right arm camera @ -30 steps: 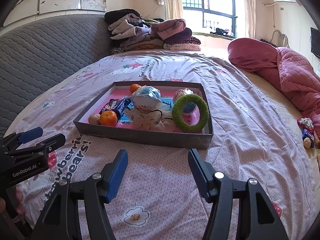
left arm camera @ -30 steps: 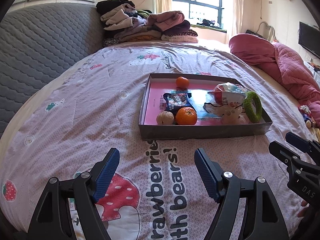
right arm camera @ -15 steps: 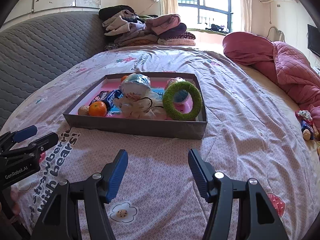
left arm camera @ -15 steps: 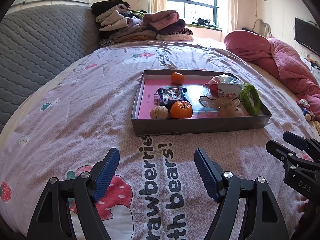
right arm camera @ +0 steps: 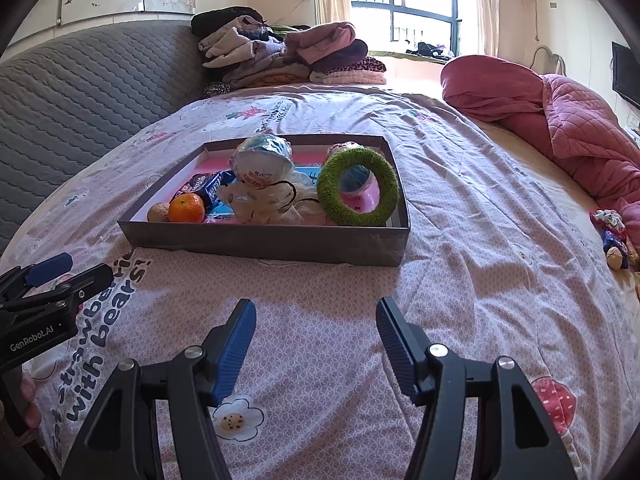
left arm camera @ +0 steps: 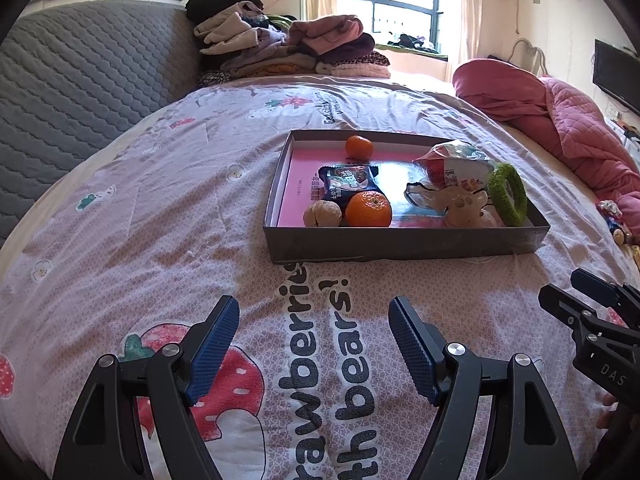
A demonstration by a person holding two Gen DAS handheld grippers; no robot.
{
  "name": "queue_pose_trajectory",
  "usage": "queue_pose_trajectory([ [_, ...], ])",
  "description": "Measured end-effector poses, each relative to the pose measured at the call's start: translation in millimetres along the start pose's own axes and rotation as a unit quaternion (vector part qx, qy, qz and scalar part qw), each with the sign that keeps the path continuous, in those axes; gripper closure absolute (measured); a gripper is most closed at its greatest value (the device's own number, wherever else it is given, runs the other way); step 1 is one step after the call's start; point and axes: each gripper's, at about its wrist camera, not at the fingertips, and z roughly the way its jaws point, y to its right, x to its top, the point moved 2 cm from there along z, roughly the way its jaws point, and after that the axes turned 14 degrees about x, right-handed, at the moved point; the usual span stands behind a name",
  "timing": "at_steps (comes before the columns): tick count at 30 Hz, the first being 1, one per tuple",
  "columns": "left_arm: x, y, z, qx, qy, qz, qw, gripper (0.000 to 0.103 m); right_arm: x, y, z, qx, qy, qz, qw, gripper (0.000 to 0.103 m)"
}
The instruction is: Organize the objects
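A shallow grey box (left arm camera: 400, 242) (right arm camera: 264, 240) with a pink floor lies on the bed. In it are two oranges (left arm camera: 368, 209) (left arm camera: 359, 147), a walnut (left arm camera: 322, 213), a dark blue snack packet (left arm camera: 348, 181), a wrapped ball-shaped snack (right arm camera: 262, 162), a white plastic bag (right arm camera: 264, 202) and a green knitted ring (right arm camera: 358, 192) leaning against a pink item. My left gripper (left arm camera: 314, 344) is open and empty over the bedspread, short of the box. My right gripper (right arm camera: 316, 340) is open and empty, also short of the box.
The bedspread (left arm camera: 160, 220) is pink with "strawberries with bears" print. A grey quilted headboard (left arm camera: 80, 80) is at left, folded clothes (left arm camera: 288, 48) at the back, a pink quilt (right arm camera: 560, 120) at right. Small toys (right arm camera: 612, 236) lie at the right edge.
Both views have shifted slightly; the box sits a little farther off and higher in view than half a second ago. Both grippers stay open and empty.
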Motion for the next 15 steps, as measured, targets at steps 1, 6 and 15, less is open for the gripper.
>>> queue_pose_trajectory([
  [1, 0.1, 0.1, 0.2, 0.000, 0.000, 0.000, 1.0000, 0.025, -0.2, -0.2, 0.1, 0.000, 0.000, -0.001, 1.000, 0.041],
  [6, -0.8, 0.5, 1.0, 0.001, -0.001, 0.000, 1.0000, 0.025, -1.1, -0.1, 1.2, 0.000, -0.002, -0.001, 1.000, 0.041],
  [15, -1.7, -0.5, 2.1, 0.007, 0.006, -0.001, 1.0000, 0.025, -3.1, 0.4, 4.1, -0.003, -0.008, -0.002, 1.000, 0.041],
])
